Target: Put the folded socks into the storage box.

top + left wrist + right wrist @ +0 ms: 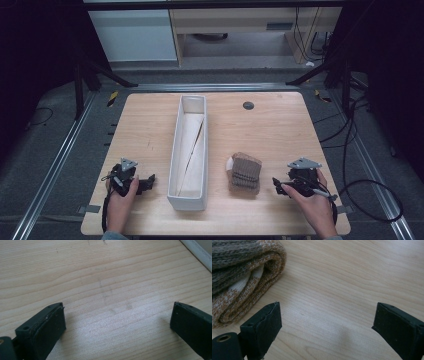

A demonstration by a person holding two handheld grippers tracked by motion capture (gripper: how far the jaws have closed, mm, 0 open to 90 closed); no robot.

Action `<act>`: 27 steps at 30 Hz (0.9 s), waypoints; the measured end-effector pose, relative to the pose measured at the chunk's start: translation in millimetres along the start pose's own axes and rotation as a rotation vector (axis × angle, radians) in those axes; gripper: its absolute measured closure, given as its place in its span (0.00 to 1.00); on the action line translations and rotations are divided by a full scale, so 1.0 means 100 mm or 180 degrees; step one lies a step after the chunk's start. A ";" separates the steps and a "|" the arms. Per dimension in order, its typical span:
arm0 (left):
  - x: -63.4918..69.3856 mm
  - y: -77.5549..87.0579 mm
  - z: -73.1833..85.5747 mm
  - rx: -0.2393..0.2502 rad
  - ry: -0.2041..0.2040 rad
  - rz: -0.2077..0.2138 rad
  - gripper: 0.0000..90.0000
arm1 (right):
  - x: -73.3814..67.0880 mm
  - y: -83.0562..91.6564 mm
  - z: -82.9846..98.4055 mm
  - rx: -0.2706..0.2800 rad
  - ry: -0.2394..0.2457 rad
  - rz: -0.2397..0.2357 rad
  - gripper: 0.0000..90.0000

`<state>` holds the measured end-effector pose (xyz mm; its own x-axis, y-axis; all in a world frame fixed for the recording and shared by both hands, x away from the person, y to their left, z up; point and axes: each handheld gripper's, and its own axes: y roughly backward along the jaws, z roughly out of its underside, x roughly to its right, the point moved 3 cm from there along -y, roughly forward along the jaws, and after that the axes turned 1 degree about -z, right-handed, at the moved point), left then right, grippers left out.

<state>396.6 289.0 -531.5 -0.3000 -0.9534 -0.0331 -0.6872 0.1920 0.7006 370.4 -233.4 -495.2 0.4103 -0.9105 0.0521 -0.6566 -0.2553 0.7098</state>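
Observation:
A folded brown knitted cloth [245, 172] with a white patch lies on the wooden table [280, 130], right of a long white box [190, 150]. In the right gripper view the cloth [239, 277] sits at the upper left, close to one jaw. My right gripper [276, 186] rests on the table just right of the cloth, its jaws wide apart [328, 322] over bare wood. My left gripper [149, 181] lies on the table left of the box, near its front end. Its jaws [117, 322] are open too, with bare wood between them.
The white box's rim [197, 251] crosses the top right corner of the left gripper view. A dark round grommet [248, 105] sits in the tabletop at the back. Metal rails and cables run along the floor on both sides of the table.

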 end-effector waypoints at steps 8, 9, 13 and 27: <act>0.00 0.00 0.00 0.0000 -0.0008 0.0009 0.00 | 0.02 0.17 -0.07 -0.0001 0.0096 -0.0035 0.12; 0.00 0.01 0.01 -0.0001 -0.0005 0.0007 0.00 | 0.00 0.21 -0.11 -0.0008 0.0196 -0.0053 0.14; 0.00 0.01 0.01 -0.0001 -0.0009 0.0012 0.00 | -0.05 0.30 -0.22 -0.0033 0.0378 -0.0117 0.15; 0.00 0.02 0.02 0.0000 -0.0007 0.0012 0.00 | -0.14 0.55 -0.59 -0.0173 0.0819 -0.0282 0.14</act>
<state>394.2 289.3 -531.6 -0.3041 -0.9521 -0.0321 -0.6862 0.1956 0.7006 365.9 -215.9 -415.6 0.6166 -0.7709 0.1599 -0.5789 -0.3062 0.7558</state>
